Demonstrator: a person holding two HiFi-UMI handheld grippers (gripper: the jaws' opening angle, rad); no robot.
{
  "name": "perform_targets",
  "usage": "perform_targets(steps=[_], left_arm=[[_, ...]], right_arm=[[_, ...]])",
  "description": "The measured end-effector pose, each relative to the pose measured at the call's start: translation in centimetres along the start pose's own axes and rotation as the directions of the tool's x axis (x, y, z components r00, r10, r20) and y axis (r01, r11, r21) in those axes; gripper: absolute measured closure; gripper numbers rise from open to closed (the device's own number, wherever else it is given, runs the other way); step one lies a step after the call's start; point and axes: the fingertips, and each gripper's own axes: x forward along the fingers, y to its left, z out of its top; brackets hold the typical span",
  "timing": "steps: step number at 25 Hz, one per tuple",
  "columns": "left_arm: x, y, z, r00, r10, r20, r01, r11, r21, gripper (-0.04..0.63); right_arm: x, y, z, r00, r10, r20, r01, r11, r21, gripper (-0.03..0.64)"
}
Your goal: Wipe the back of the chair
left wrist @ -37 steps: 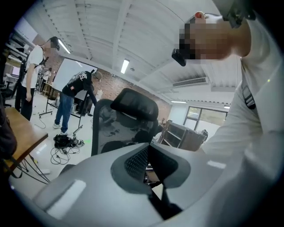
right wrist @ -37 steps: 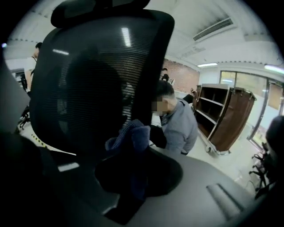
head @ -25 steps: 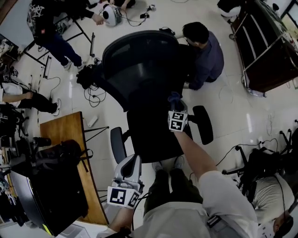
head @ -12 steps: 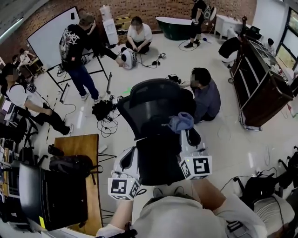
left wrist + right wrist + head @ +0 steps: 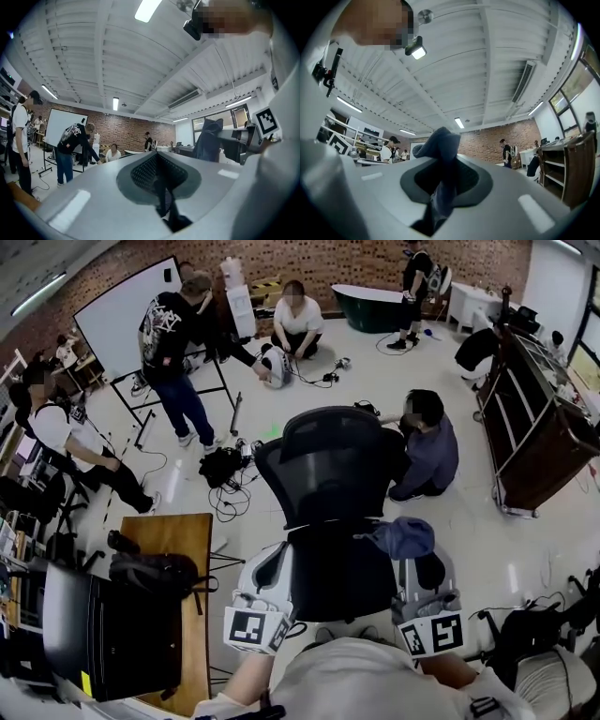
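The black office chair stands just in front of me in the head view, its mesh back (image 5: 330, 465) upright beyond the seat (image 5: 339, 570). My right gripper (image 5: 412, 557) hangs over the seat's right side, pointing up, shut on a bunched blue cloth (image 5: 405, 536). The cloth is off the chair's back. In the right gripper view the cloth (image 5: 441, 150) sticks up from the closed jaws of the right gripper (image 5: 440, 187). My left gripper (image 5: 275, 552) stays by the seat's left edge, shut and holding nothing. The left gripper (image 5: 157, 161) also faces the ceiling in its own view.
A person (image 5: 427, 448) crouches right behind the chair. A wooden desk (image 5: 173, 540) with a black bag (image 5: 150, 573) is at my left. A dark wooden cart (image 5: 534, 418) stands to the right. Cables (image 5: 225, 470) lie on the floor, and several people stand or sit by a whiteboard (image 5: 127, 310).
The right gripper came down off the chair's back with the cloth, ending beside the seat near my body. The head view tilted up. The left gripper hardly moved.
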Motion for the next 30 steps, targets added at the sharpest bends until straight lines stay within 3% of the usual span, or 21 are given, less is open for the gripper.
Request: perform_targets(steps=[8, 13, 23, 27, 30], left_arm=[[-1.6, 0.5, -0.3, 0.999, -0.038, -0.034, 0.037, 0.999, -0.017, 0.523], [-3.0, -0.2, -0.8, 0.998, -0.050, -0.045, 0.049, 0.999, -0.019, 0.523], [-17.0, -10.9, 2.8, 1.000, -0.001, -0.016, 0.001, 1.000, 0.001, 0.523], [-23.7, -17.2, 2.4, 0.998, -0.008, -0.060, 0.007, 1.000, -0.021, 0.523], [-26.8, -21.0, 4.9, 0.998, -0.004, -0.069, 0.003, 1.000, -0.024, 0.523]], right_arm=[[-0.6, 2.4, -1.8, 0.998, 0.012, -0.065, -0.007, 0.997, 0.080, 0.569], [-2.3, 3.3, -1.4, 0.998, 0.006, -0.055, -0.002, 0.998, 0.063, 0.571], [-18.4, 6.6, 4.6, 0.999, 0.021, -0.040, -0.019, 0.999, 0.047, 0.571], [-26.7, 7.5, 6.1, 0.998, 0.012, -0.060, -0.007, 0.997, 0.076, 0.571], [-30.7, 7.5, 9.6, 0.998, 0.014, -0.066, -0.009, 0.997, 0.082, 0.571]])
